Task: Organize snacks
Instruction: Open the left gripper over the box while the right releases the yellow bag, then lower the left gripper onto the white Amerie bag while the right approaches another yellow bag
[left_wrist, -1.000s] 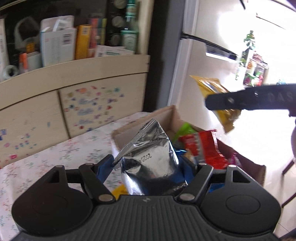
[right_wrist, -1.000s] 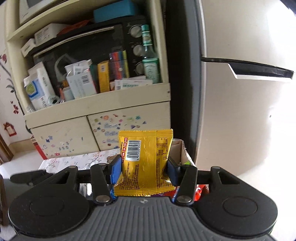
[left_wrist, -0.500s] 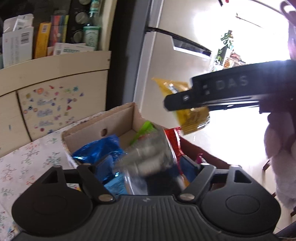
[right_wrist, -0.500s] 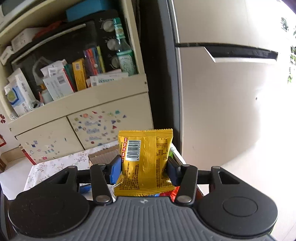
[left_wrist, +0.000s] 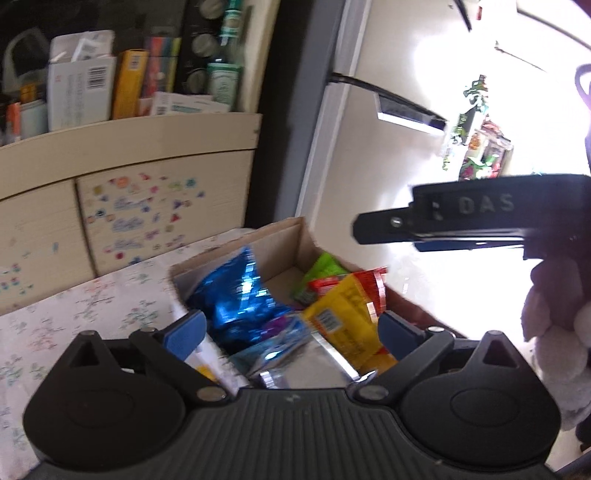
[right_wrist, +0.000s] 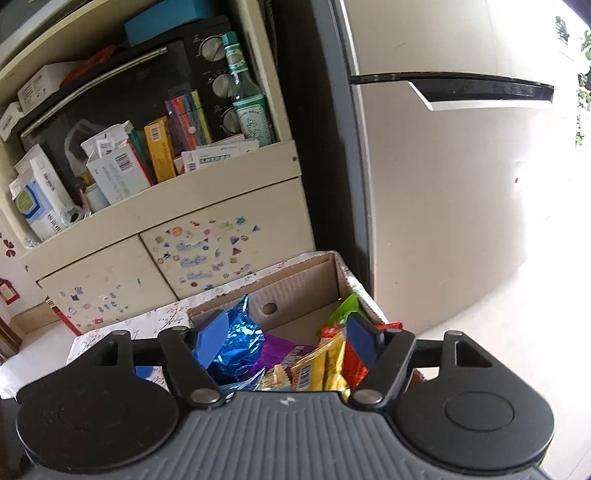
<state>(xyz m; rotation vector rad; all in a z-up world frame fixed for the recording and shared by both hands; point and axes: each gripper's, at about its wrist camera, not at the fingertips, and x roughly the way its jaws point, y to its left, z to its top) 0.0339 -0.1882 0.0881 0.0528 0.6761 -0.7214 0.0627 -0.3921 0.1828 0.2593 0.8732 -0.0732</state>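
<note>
Cardboard box (right_wrist: 295, 288) of snack packets under both opening, empty grippers

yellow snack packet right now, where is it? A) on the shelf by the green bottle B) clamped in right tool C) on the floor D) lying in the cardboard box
D: the yellow snack packet lies among other packets in the cardboard box, and nothing is between the right tool's opening jaws.

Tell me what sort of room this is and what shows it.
Most likely a home kitchen or dining corner: a fridge, a countertop oven on a cluttered cupboard shelf, and a cardboard box of snacks on a floral tablecloth.
</note>
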